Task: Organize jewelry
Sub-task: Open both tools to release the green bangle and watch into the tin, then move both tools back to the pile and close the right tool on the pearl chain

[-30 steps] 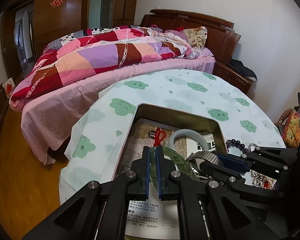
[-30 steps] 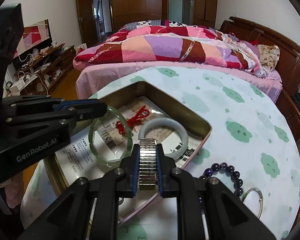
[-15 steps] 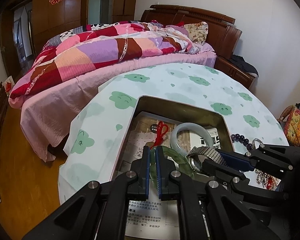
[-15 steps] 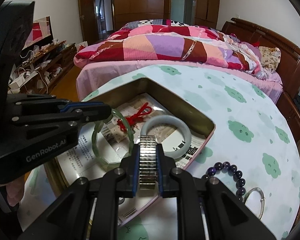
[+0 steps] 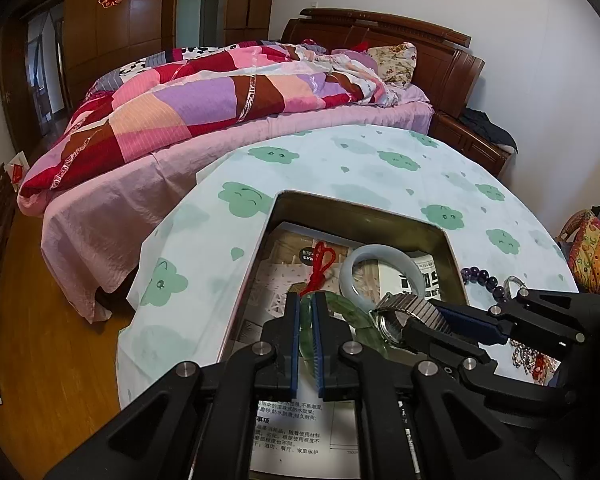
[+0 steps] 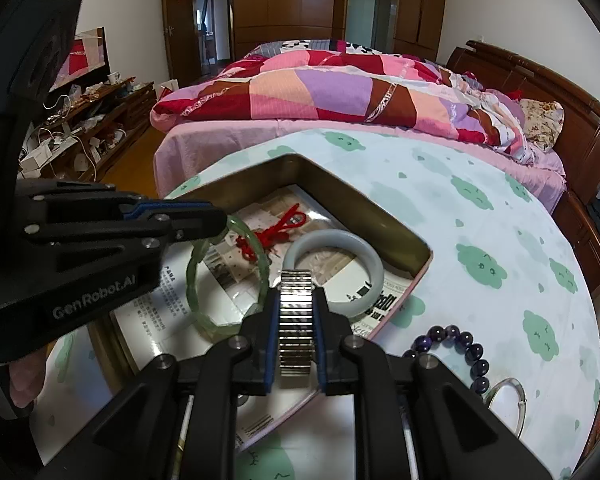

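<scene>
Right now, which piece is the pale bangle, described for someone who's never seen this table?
Find the open metal tin on the cloud-print tablecloth. Inside, on printed papers, lies the pale bangle: smooth, thick, milky grey-white, untouched, unlike the translucent green bangle beside it.

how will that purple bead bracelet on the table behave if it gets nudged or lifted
The purple bead bracelet is a loop of separate round beads, so it will likely flex and sag when lifted. On the flat tablecloth the beads may roll slightly if pushed. It probably slips from a loose pinch.
</scene>
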`<control>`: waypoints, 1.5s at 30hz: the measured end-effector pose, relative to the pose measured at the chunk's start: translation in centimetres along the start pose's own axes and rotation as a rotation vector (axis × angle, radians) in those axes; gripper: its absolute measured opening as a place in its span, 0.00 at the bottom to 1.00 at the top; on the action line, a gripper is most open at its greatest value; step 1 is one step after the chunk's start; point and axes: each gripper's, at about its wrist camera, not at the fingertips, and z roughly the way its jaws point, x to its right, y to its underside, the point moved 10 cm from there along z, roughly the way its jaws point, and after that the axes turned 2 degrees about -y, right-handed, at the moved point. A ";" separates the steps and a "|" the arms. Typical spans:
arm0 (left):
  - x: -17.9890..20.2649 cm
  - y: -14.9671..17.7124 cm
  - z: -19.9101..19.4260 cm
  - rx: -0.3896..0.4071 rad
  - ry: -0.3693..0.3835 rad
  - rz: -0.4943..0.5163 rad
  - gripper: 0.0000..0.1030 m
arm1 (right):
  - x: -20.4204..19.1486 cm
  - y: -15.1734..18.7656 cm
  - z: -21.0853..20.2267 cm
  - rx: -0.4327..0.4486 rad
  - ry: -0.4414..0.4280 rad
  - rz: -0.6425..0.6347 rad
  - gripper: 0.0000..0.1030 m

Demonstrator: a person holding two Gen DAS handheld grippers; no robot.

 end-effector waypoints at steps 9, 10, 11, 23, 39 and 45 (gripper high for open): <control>0.6 -0.8 -1.0 0.021 0.030 0.006 0.07 | 0.1 -0.2 -0.6 0.033 -0.012 0.017 0.27; 0.6 -0.8 -1.0 0.019 0.030 0.005 0.08 | 0.2 -0.3 -0.7 0.033 -0.013 0.020 0.27; 0.6 -0.9 -0.9 0.017 0.028 0.004 0.15 | 0.3 -0.2 -0.7 0.035 -0.013 0.023 0.30; 0.0 -1.6 -2.2 0.059 -0.008 -0.031 0.67 | 2.5 0.2 -3.9 0.077 0.004 0.067 0.50; 8.9 0.5 -3.9 0.056 0.055 0.121 0.67 | 15.6 9.6 -9.9 0.060 0.160 0.341 0.58; 10.5 1.7 -3.5 0.036 0.064 0.137 0.67 | 14.3 9.6 -9.0 0.047 0.133 0.297 0.52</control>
